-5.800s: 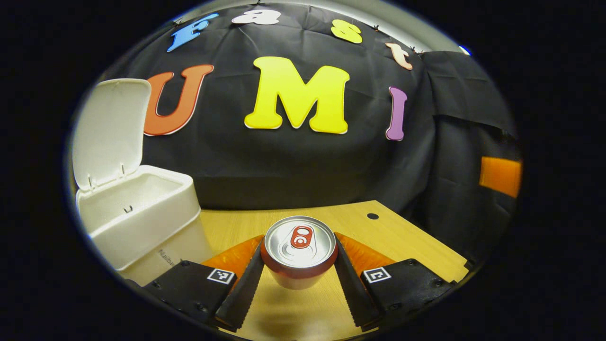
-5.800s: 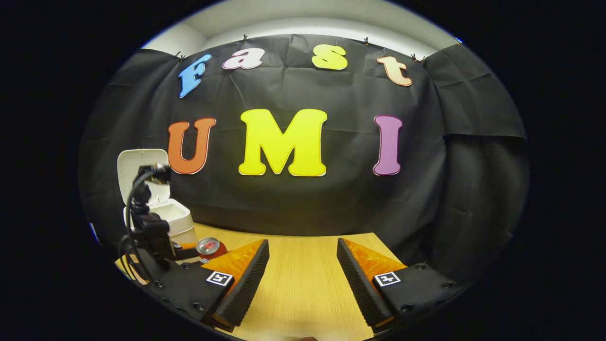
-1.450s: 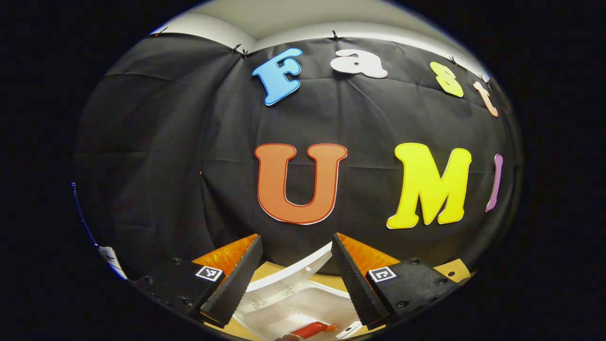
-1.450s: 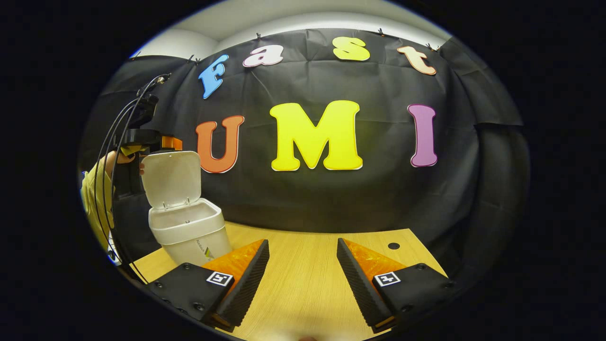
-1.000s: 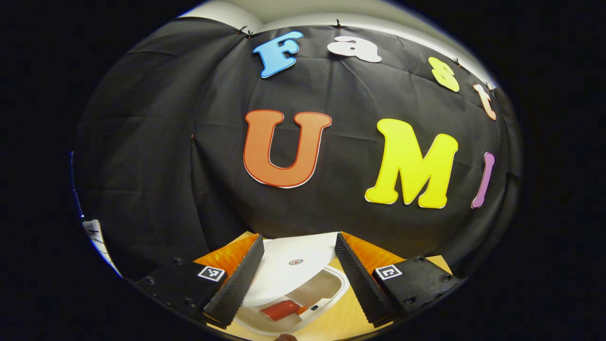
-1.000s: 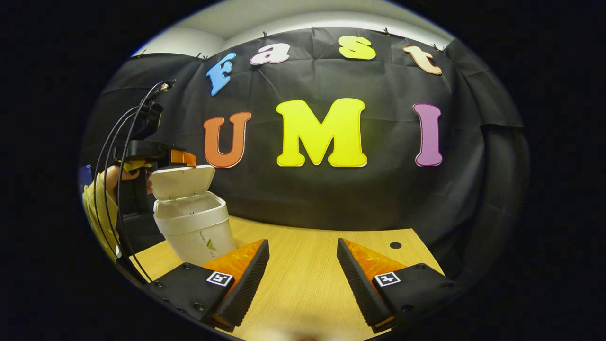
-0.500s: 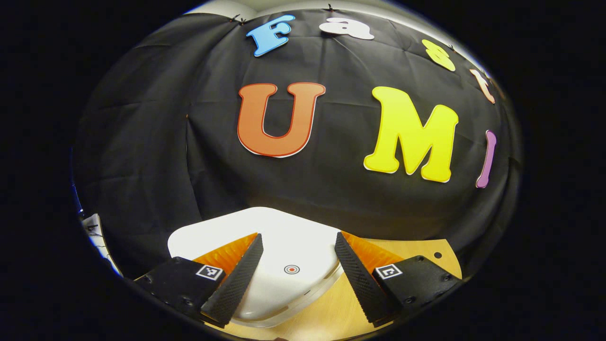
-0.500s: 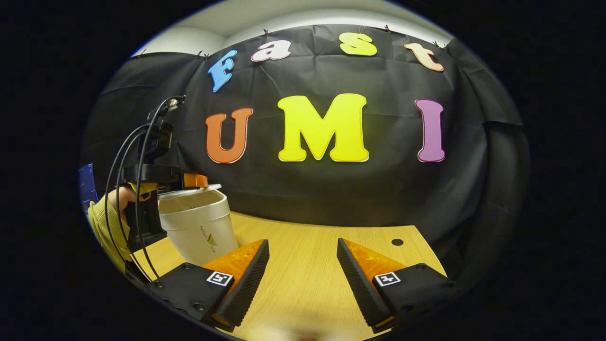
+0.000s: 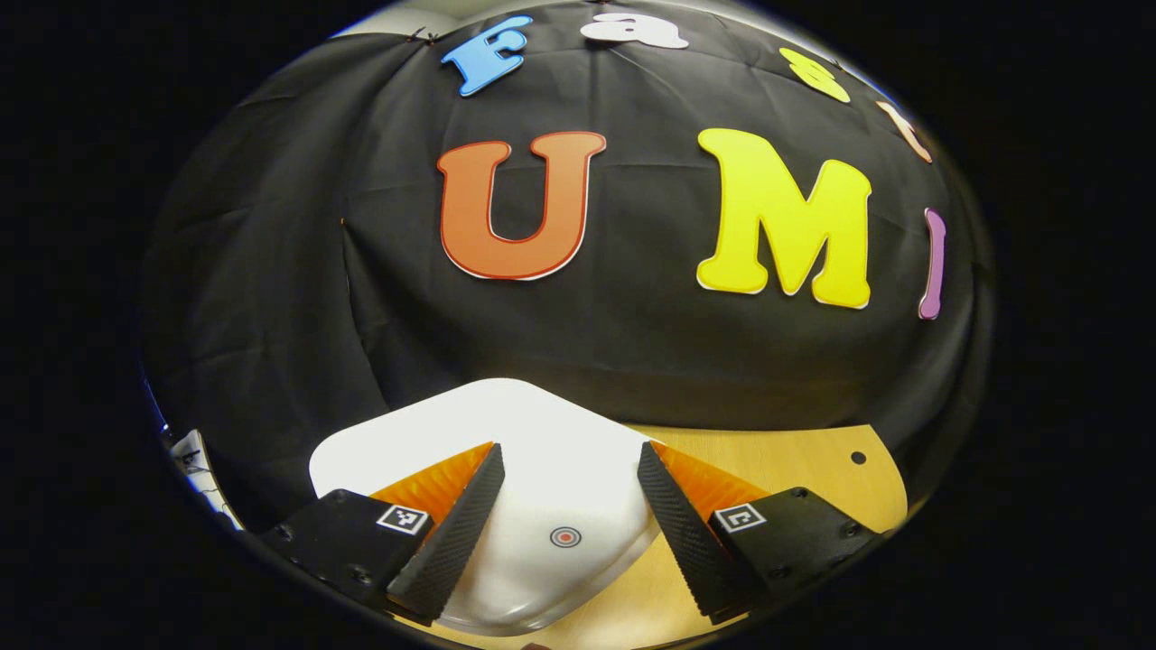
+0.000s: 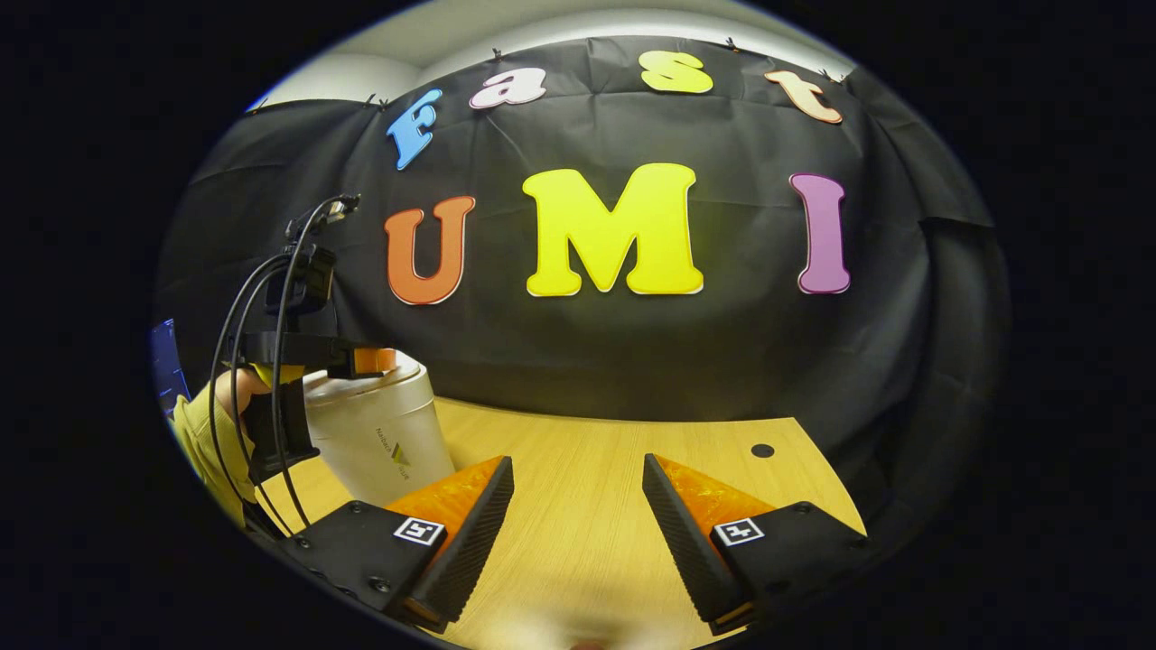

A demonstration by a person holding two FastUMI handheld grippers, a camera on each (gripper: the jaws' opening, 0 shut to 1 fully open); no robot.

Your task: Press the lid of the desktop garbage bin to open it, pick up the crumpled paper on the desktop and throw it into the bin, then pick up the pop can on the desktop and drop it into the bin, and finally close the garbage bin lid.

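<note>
The white garbage bin [image 10: 384, 442] stands at the left of the wooden table [image 10: 596, 469] with its lid [image 9: 506, 433] down flat. A small round red mark [image 9: 564, 537] sits on the lid. My left gripper [image 9: 564, 542] is open and lies right on top of the lid, its fingers spread over the white surface. In the right gripper view the left gripper [image 10: 366, 361] rests on the bin's top, held by a hand in a yellow sleeve [image 10: 203, 433]. My right gripper [image 10: 578, 542] hovers open over the bare table with nothing between its fingers. The bin's inside is hidden.
A small round hole [image 10: 762, 450] marks the table near its far right corner. The black cloth wall stands close behind the bin and the table's back edge. Cables [image 10: 244, 307] loop up from the left gripper.
The lid has swung from upright to fully down under my left gripper, hiding the red can inside the bin. The right gripper has stayed open over the table.
</note>
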